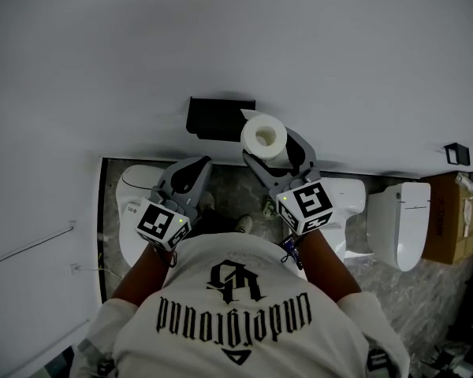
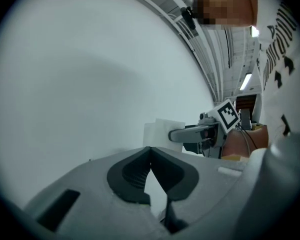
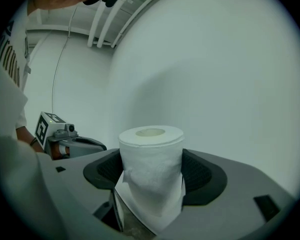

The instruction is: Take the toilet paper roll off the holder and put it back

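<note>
Two handheld grippers are raised toward a pale wall [image 1: 221, 38] where a black holder [image 1: 219, 117] is mounted. Right gripper [image 1: 274, 150] clamps the white toilet paper roll [image 1: 264, 136] across its sides between both jaws. The roll is off the holder, just beside the holder's right end, with its hollow core facing the head view and a loose sheet hanging down. Left gripper [image 1: 194, 166] sits just below the holder, jaws pressed together at the tips with nothing between them.
</note>
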Motion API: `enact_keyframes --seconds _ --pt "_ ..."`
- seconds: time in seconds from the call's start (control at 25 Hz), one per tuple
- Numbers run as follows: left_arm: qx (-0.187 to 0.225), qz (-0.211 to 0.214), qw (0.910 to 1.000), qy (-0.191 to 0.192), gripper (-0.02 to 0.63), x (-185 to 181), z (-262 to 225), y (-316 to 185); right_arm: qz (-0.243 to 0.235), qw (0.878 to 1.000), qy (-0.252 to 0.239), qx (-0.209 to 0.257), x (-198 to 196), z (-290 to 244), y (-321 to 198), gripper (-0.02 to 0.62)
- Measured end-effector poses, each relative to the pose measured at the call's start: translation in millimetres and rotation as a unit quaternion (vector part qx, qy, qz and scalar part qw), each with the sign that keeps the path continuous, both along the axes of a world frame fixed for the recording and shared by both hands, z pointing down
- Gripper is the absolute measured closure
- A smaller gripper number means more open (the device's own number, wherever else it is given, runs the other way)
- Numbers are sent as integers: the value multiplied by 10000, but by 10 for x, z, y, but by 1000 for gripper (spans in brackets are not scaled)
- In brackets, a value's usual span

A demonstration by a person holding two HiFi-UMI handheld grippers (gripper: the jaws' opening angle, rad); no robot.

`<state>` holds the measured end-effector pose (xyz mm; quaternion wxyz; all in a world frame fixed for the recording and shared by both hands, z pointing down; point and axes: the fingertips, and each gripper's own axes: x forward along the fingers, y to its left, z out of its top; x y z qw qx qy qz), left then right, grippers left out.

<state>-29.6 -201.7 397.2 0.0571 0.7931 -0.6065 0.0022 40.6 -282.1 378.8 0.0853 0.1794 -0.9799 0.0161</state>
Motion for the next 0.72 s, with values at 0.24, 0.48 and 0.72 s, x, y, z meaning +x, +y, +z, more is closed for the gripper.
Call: enact_keyframes --seconds 0.24,0.48,0.72 --pt "-18 94 9999 61 594 -52 29 -191 -26 10000 38 -26 -126 27 -132 273" --pt "24 90 9999 43 594 -248 5 -339 -81 9999 66 -29 -333 47 -239 273" --pt "-27 129 9999 87 594 -454 0 -542 -114 9998 100 -85 -553 67 -423 273"
